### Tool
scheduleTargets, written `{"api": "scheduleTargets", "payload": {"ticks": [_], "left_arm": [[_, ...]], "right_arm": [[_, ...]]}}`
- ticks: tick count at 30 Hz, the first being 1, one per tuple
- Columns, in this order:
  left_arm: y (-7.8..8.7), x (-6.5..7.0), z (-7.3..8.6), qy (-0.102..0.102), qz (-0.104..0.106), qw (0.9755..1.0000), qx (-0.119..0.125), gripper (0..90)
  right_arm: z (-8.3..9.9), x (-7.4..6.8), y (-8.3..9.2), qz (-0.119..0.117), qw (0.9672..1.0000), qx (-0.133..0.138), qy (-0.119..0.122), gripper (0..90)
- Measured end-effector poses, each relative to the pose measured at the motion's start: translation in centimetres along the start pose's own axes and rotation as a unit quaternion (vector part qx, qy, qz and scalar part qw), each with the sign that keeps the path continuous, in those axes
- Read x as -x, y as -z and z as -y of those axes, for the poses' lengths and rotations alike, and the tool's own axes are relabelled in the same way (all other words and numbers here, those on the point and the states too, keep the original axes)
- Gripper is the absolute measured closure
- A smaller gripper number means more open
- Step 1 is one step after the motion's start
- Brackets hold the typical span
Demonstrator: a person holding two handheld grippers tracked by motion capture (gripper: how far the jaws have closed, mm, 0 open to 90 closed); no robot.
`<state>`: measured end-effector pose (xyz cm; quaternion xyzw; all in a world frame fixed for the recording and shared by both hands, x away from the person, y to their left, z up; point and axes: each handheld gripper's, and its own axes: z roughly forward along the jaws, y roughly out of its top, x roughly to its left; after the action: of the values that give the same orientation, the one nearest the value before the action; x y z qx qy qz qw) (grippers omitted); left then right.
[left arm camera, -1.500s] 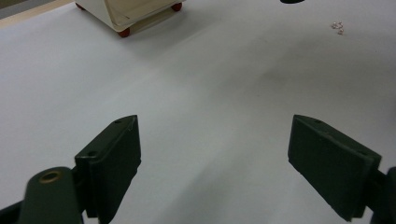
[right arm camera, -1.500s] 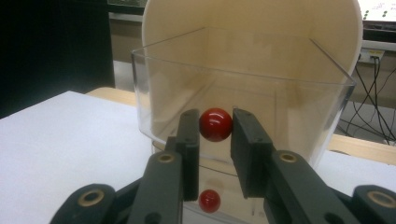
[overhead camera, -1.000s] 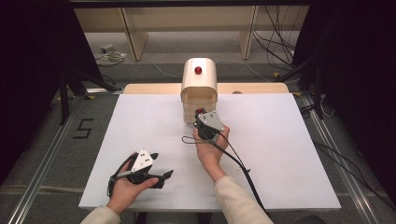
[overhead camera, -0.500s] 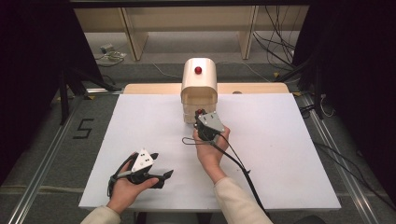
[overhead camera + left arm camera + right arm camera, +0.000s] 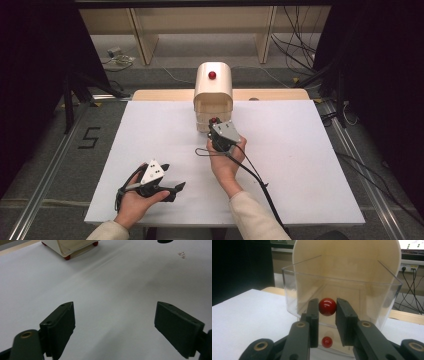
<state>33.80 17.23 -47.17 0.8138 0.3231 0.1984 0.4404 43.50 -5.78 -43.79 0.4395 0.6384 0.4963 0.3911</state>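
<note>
Now your right gripper fingers pinch the red knob of the clear drawer; pull it straight outward. Your left gripper fingers rest spread above the surface.

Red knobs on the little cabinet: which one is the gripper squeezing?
The upper red knob on the clear drawer, clamped by the right gripper. The smaller-looking lower knob below is untouched.

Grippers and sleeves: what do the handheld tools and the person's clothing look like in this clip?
Both grippers are black with two flat rectangular jaws on arms with brass-coloured pivot rings. The left gripper and the right gripper each carry a grey three-cornered plate on top. A black cable trails from the right one across the white table. The sleeves are light cream.
</note>
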Motion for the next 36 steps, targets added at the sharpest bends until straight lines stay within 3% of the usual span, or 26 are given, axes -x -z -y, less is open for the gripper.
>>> {"api": "scheduleTargets", "payload": {"ticks": [36], "left_arm": [[0.03, 0.04, 0.0, 0.001, -0.001, 1.0, 0.002, 16.5]], "right_arm": [[0.14, -0.24, 0.93, -0.003, 1.0, 0.001, -0.004, 73.9]]}}
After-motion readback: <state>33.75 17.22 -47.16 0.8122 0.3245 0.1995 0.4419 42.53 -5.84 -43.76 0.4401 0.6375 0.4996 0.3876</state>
